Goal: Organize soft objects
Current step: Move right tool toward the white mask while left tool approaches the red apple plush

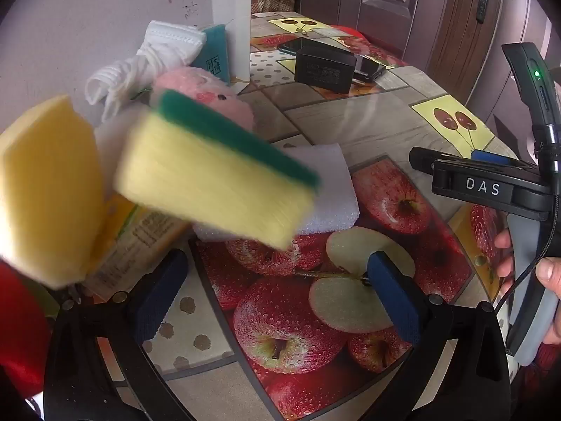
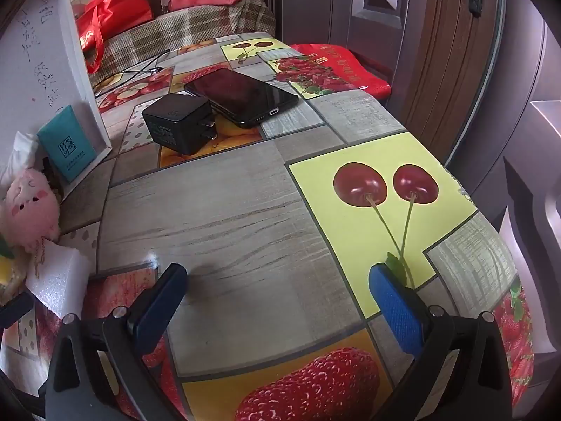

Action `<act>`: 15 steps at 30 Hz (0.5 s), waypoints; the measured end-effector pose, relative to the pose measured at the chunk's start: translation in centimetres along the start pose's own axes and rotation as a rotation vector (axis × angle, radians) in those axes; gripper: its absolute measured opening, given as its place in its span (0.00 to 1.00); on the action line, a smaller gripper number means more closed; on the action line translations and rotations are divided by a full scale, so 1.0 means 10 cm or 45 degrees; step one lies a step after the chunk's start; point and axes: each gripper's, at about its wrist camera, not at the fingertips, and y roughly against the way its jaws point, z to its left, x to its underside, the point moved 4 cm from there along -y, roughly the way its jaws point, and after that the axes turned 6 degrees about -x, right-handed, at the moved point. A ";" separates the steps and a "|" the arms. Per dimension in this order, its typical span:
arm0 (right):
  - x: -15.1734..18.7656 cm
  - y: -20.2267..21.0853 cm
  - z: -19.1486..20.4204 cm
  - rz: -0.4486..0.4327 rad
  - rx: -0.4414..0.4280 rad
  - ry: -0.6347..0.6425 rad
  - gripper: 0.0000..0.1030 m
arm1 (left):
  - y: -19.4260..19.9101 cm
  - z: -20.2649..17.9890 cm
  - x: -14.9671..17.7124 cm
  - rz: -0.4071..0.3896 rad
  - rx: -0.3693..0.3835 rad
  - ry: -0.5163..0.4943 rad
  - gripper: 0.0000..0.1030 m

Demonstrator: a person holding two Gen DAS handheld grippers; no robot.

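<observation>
Sorting soft things toward the white board corner, both tools empty.

Blurred in the left wrist view, a yellow foam sponge with a green scouring top (image 1: 214,172) shows above the white foam block (image 1: 333,189), apart from both blue pads; whether it rests on the block or is in mid-air cannot be told. Left gripper (image 1: 277,280) stands wide, nothing between its fingers. Right gripper (image 2: 277,301) is equally wide over bare fruit-print tablecloth (image 2: 245,217), likely waiting its turn. Beside the block cluster a second plain yellow sponge (image 1: 49,182), a pink plush toy (image 1: 210,94), white face masks (image 1: 164,49) and a teal tissue packet (image 1: 214,56), probably gathered to keep soft goods together. No bin or tray shows; the upright white board (image 1: 231,17) merely backs the pile. A black charger (image 2: 178,122) and black phone (image 2: 242,96) lie well beyond the block.
</observation>
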 end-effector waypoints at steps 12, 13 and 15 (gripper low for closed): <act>0.00 0.00 0.01 0.001 0.001 0.000 1.00 | 0.03 -0.21 0.01 -0.011 0.074 -0.130 1.00; 0.00 0.00 0.02 0.001 0.001 0.000 1.00 | 0.03 -0.25 0.02 -0.014 0.085 -0.154 1.00; 0.00 0.01 0.02 0.002 0.002 0.001 1.00 | 0.04 -0.27 0.02 -0.015 0.093 -0.169 1.00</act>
